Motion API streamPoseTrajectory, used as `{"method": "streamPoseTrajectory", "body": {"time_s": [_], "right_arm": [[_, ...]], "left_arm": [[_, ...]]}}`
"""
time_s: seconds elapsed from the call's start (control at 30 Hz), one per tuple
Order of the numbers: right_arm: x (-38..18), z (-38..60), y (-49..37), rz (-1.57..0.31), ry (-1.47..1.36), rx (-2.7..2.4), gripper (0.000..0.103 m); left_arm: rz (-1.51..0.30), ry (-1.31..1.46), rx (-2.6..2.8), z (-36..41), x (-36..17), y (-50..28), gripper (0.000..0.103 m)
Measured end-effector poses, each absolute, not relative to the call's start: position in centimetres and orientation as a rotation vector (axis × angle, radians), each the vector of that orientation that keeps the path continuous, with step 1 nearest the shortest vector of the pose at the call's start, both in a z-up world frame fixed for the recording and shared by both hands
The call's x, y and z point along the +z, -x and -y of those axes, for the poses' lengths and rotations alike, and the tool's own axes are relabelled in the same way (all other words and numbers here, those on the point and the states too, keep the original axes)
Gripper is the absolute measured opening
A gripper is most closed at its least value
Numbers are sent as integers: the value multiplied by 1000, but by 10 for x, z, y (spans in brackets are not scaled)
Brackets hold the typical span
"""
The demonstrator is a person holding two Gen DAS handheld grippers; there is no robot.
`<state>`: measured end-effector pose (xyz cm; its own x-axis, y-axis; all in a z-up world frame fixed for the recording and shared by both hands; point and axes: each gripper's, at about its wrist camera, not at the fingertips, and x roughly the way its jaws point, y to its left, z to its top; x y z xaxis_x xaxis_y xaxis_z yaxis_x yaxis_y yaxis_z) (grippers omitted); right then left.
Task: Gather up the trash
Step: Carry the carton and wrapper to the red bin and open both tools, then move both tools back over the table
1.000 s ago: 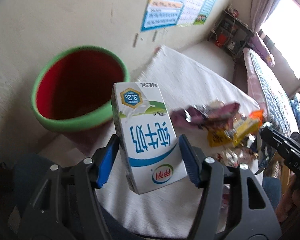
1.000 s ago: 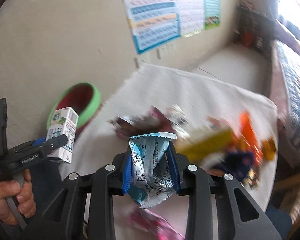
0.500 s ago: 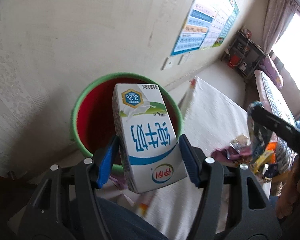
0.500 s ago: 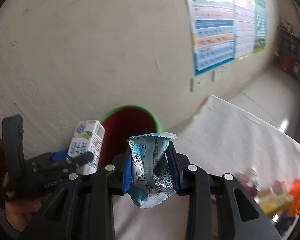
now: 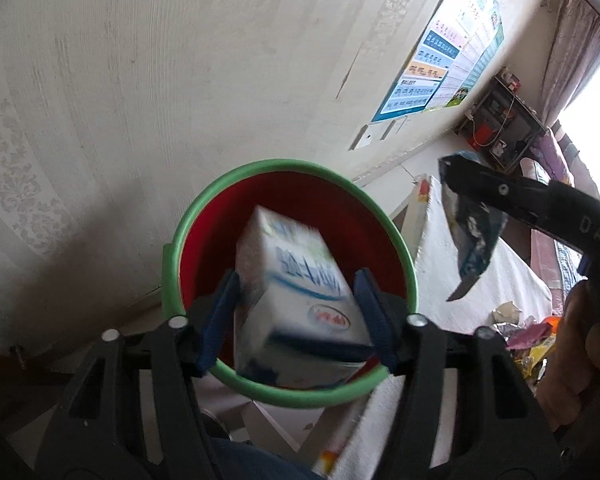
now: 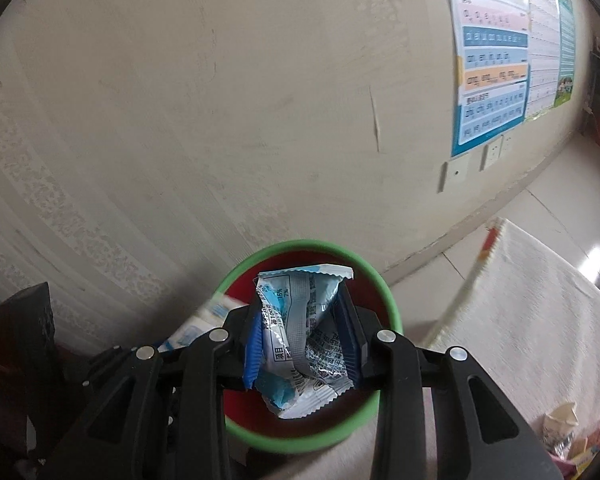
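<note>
Milk carton [image 5: 300,300]: blurred, tilted, sitting in the lower centre of the left wrist frame between the blue pads of your left gripper [image 5: 298,316]; a gap shows between carton and pads on both sides, so the fingers stand spread and the carton looks loose, not gripped. Its top end points into the red interior of the bucket [image 5: 288,280], whose green rim rings the carton in the frame. In the right wrist frame the same carton [image 6: 204,320] shows only as a white-and-blue blur at the bucket's left rim, partly hidden behind the gripper. Wrapper [image 6: 304,336]: crumpled blue-and-silver packet, pinched between the blue pads of your right gripper [image 6: 304,344], fingers closed on it, centred low in the frame over the bucket's [image 6: 380,300] open mouth. From the left wrist camera that gripper [image 5: 500,196] enters from the right edge, wrapper [image 5: 470,236] hanging below its tip, right of the bucket rim. Surroundings: the bucket stands close to a pale wall [image 6: 180,120]; a colourful chart poster [image 6: 492,68] hangs at upper right, wall sockets [image 6: 454,174] under it. A white cloth-covered desk [image 6: 532,300] fills the right side of the frame, with more wrappers [image 5: 520,332] lying on it at the right edge of the left wrist frame.
</note>
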<state>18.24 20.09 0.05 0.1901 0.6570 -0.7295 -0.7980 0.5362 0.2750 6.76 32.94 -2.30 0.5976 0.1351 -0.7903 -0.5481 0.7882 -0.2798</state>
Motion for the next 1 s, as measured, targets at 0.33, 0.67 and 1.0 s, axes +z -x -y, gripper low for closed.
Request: {"method": "streamPoseTrajectory", "body": {"time_s": [0.33, 0.67, 1.0], "right_arm": [[-11, -207, -191, -957, 153, 1015, 74], [-3, -177, -181, -949, 125, 1002, 85], [13, -102, -163, -886, 133, 911, 95]], "left_arm": [[-850, 561, 455, -338, -39, -54, 84], [-856, 578, 448, -317, -36, -34, 93], [-862, 480, 361, -261, -15, -37, 98]]}}
